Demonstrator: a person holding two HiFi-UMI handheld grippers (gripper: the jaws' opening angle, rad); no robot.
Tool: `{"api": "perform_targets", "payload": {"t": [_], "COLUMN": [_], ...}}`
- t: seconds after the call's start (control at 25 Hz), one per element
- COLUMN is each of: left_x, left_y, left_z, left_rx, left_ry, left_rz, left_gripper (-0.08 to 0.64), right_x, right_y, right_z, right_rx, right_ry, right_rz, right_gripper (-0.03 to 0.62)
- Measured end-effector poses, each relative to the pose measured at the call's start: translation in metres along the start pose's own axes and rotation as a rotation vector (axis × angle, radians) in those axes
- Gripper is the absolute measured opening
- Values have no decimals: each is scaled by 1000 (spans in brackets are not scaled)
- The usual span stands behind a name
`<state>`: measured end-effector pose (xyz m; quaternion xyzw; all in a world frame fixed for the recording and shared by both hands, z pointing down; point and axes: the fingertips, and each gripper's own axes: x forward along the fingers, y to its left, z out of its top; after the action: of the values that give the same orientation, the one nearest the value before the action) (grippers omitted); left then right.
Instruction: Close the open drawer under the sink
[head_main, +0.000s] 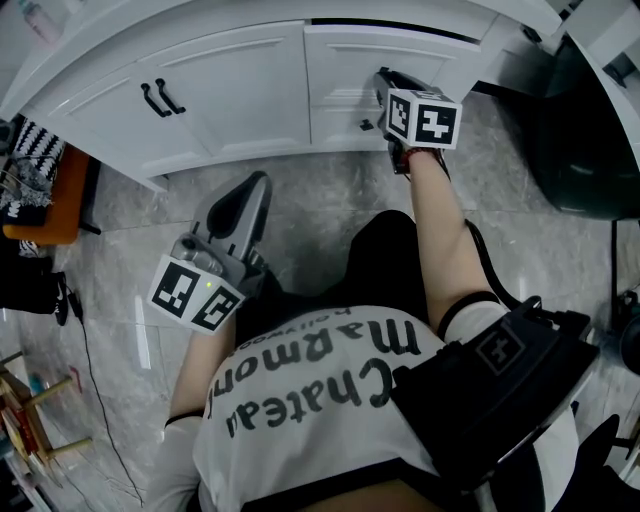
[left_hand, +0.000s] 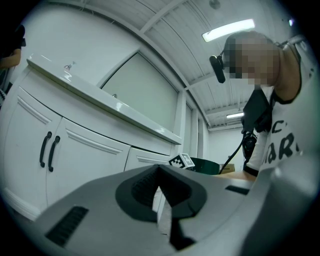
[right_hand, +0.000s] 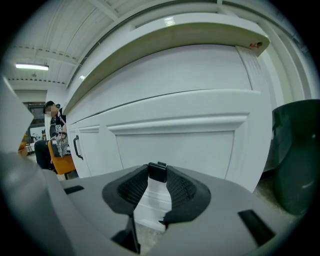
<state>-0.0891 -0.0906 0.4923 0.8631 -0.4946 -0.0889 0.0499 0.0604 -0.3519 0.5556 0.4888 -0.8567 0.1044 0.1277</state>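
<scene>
A white vanity cabinet (head_main: 250, 90) stands in front of me. At its right end are stacked drawer fronts (head_main: 350, 65); in the head view a dark gap runs along the top edge of the upper one. My right gripper (head_main: 383, 78) reaches up against these fronts. In the right gripper view its jaws (right_hand: 157, 174) close round a small black drawer handle (right_hand: 158, 170), with the panelled front (right_hand: 175, 145) just behind it. My left gripper (head_main: 255, 185) hangs low by my knee, away from the cabinet, its tips (left_hand: 159, 169) together and nothing held.
Two cabinet doors with black pull handles (head_main: 160, 98) are left of the drawers. A dark green bin (head_main: 585, 140) stands on the grey tiled floor to the right. An orange chair (head_main: 50, 205) and a cable lie at the left.
</scene>
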Motion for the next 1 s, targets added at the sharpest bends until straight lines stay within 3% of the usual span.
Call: {"api": "perform_targets", "payload": {"t": [0.76,1.0], "left_x": [-7,-7], "left_y": [10,14], "left_z": [-8,-12], "left_rx": [-17,-24], "left_ry": [7,8], "left_rz": [27,28], "left_gripper": [8,8], "right_x": [18,20], "right_y": [-9,-9], "right_z": [2,1], "right_rx": [108,98], "right_ry": [6,5], "right_rz": [-19,-17], "right_gripper": [130,132]}}
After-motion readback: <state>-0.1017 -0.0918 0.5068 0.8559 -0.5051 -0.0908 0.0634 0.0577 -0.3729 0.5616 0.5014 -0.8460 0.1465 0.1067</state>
